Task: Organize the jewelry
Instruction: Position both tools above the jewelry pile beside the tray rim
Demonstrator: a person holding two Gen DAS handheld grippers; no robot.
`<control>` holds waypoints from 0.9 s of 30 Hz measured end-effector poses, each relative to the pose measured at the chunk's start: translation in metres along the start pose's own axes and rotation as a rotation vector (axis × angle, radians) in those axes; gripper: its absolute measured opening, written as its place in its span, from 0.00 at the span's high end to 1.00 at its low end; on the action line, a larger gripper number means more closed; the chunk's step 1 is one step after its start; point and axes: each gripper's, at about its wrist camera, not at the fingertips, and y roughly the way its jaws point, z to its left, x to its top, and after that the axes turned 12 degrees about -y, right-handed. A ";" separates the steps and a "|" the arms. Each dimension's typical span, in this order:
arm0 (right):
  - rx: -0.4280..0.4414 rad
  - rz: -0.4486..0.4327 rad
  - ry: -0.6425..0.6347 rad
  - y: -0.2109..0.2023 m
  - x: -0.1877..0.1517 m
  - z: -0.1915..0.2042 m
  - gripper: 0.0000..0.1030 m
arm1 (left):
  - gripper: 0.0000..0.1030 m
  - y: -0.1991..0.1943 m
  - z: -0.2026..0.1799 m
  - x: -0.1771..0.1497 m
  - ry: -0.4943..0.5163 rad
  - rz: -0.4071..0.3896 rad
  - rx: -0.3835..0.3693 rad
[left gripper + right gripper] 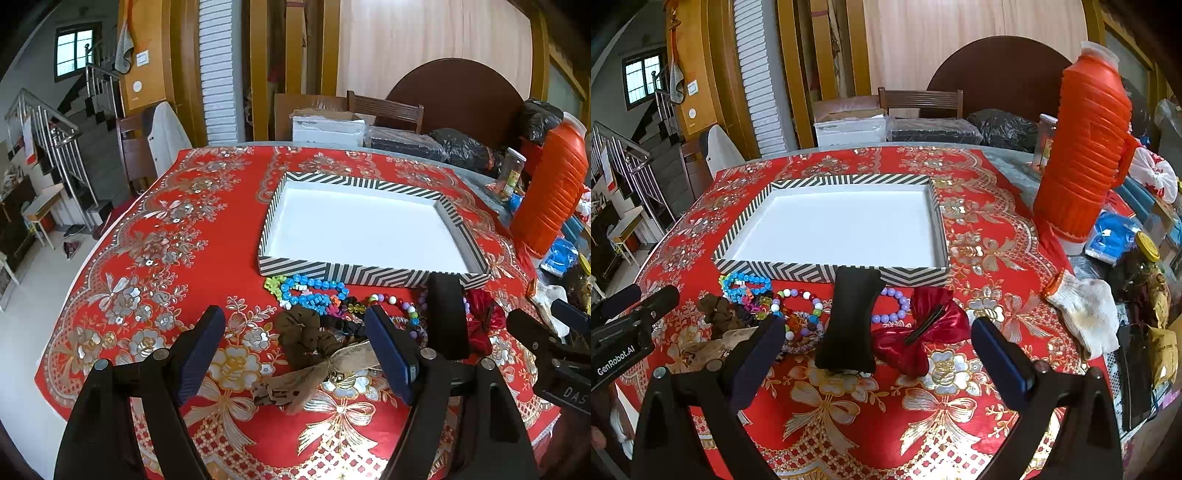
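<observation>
Left tool (295, 360): mine, jaws wide apart, holding nothing, above brown bow (314, 365).
Right tool (879, 354): mine, wide apart, unladen.
Tray (798, 271): frame centre.

Tray (831, 273) mid-table, bracelets (798, 306) and cushion (849, 317) before it, flask (1082, 147) right
</observation>
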 end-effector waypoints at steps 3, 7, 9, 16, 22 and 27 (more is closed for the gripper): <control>0.000 0.001 -0.001 0.000 0.000 0.000 0.01 | 0.29 0.000 0.000 -0.001 -0.002 0.002 -0.004; 0.002 0.008 0.002 0.001 0.000 0.000 0.01 | 0.29 0.001 -0.001 -0.001 0.002 0.005 -0.006; 0.003 0.012 0.003 0.002 -0.001 0.000 0.01 | 0.29 0.001 -0.002 -0.002 0.002 0.009 -0.007; 0.011 0.014 -0.002 0.004 -0.001 0.000 0.01 | 0.29 0.004 -0.002 -0.004 0.004 0.019 -0.009; 0.015 0.027 -0.011 0.008 0.000 0.002 0.01 | 0.29 0.008 -0.002 -0.005 0.004 0.030 -0.011; 0.015 0.031 -0.022 0.010 0.001 0.003 0.01 | 0.30 0.010 0.000 -0.004 -0.002 0.037 -0.010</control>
